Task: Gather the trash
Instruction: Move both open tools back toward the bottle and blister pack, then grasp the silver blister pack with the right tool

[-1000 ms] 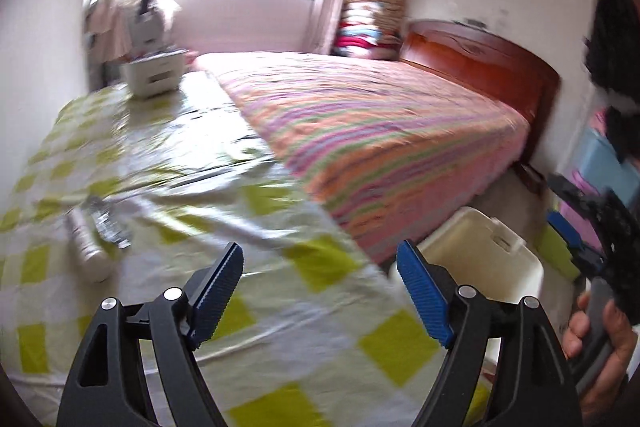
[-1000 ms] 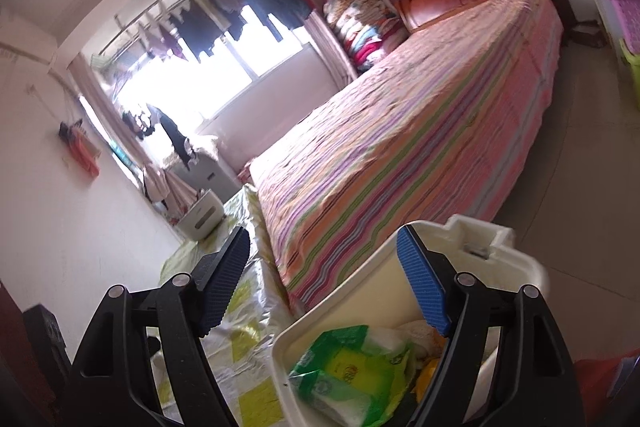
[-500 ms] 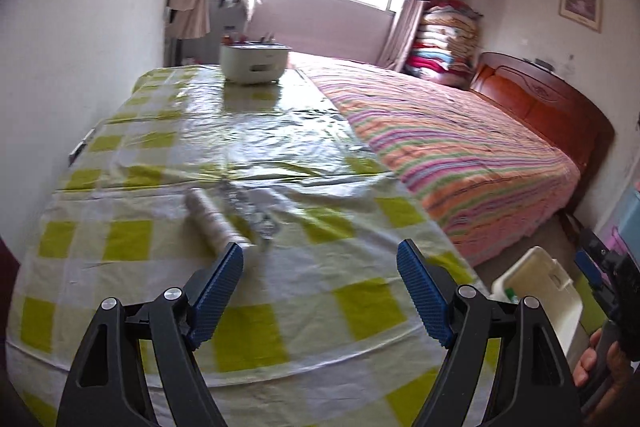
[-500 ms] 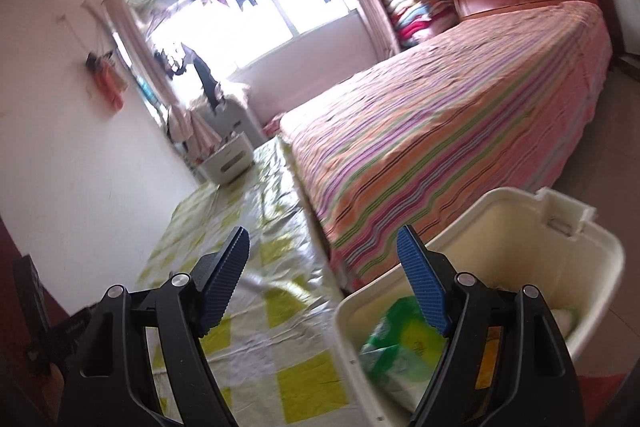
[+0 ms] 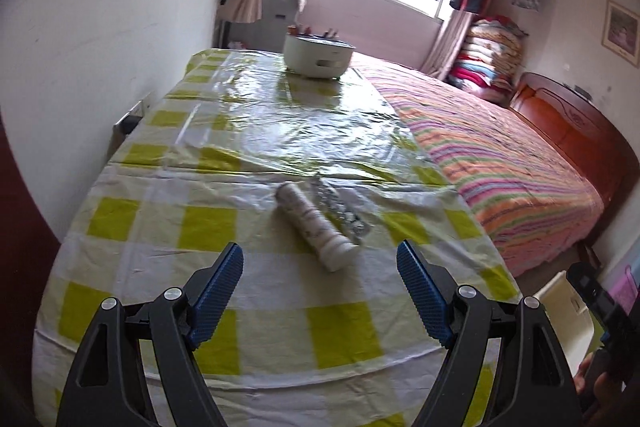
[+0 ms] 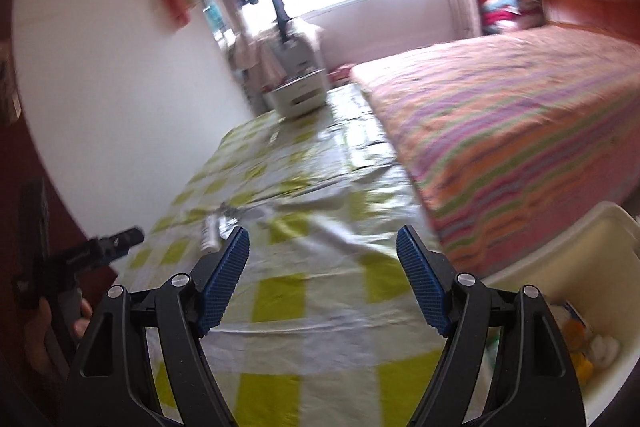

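Note:
A white cylindrical bottle [image 5: 314, 225] lies on its side on the yellow-and-white checked tablecloth [image 5: 208, 223], with a crumpled clear wrapper [image 5: 340, 207] touching its right side. My left gripper [image 5: 320, 291] hovers open just in front of the bottle, nothing between its blue pads. In the blurred right wrist view the same bottle [image 6: 210, 237] and wrapper [image 6: 228, 223] lie ahead to the left. My right gripper [image 6: 322, 271] is open and empty over the table's near edge. The white trash bin [image 6: 576, 259] at lower right holds several discarded items.
A white basket [image 5: 318, 55] stands at the table's far end. A bed with a striped cover [image 5: 500, 163] runs along the table's right side. The bin [image 5: 568, 303] sits on the floor between table and bed. A hand holds the other gripper [image 6: 80, 259] at left.
Both views swung left from the bed and bin toward the table. The bottle and wrapper moved from the left edge to the centre of the left wrist view. Both grippers stayed open.

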### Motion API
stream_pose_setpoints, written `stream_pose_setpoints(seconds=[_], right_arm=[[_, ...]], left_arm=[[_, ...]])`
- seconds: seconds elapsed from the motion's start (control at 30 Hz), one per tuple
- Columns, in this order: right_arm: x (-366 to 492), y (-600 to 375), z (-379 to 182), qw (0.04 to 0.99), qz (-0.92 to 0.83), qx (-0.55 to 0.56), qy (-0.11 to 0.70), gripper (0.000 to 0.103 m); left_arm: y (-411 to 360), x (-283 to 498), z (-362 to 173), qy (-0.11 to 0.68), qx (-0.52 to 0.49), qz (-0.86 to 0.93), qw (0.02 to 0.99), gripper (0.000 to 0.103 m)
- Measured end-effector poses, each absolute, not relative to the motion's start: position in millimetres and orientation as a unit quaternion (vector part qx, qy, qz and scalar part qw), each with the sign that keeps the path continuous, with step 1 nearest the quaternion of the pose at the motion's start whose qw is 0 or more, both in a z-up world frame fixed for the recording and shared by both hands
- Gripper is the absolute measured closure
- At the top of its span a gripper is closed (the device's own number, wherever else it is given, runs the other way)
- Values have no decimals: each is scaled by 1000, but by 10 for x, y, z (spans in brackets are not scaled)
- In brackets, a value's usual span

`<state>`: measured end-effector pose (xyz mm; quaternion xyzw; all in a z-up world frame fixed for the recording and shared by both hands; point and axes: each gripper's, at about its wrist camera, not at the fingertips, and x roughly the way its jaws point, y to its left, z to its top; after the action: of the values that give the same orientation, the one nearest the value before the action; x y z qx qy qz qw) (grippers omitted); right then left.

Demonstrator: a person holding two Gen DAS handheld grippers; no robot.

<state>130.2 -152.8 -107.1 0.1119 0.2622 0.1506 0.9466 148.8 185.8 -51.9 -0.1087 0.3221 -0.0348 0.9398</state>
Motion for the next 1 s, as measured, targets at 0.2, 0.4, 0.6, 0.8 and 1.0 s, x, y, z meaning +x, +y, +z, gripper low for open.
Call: stream_pose_setpoints(seconds=[0.2, 0.4, 0.6, 0.8, 1.0], right_arm=[[1521, -873, -935, 932, 219, 42, 285, 31], [1913, -232, -975, 906, 260, -20, 334, 43], [2307, 222, -1155, 881, 268, -90, 379, 52], [2653, 407, -1340, 860, 261, -139, 416, 54], [2956, 486, -1537, 838, 257, -151, 457, 56]], left_arm=[[2109, 1485, -529, 328, -122, -7, 937, 26], [2337, 1494, -590, 345, -147, 16, 927, 26], [2453, 1483, -606, 351, -160, 15, 923, 26], [2474, 1478, -623, 357, -161, 8, 920, 26], [2509, 1484, -640, 361, -169, 8, 917, 26]])
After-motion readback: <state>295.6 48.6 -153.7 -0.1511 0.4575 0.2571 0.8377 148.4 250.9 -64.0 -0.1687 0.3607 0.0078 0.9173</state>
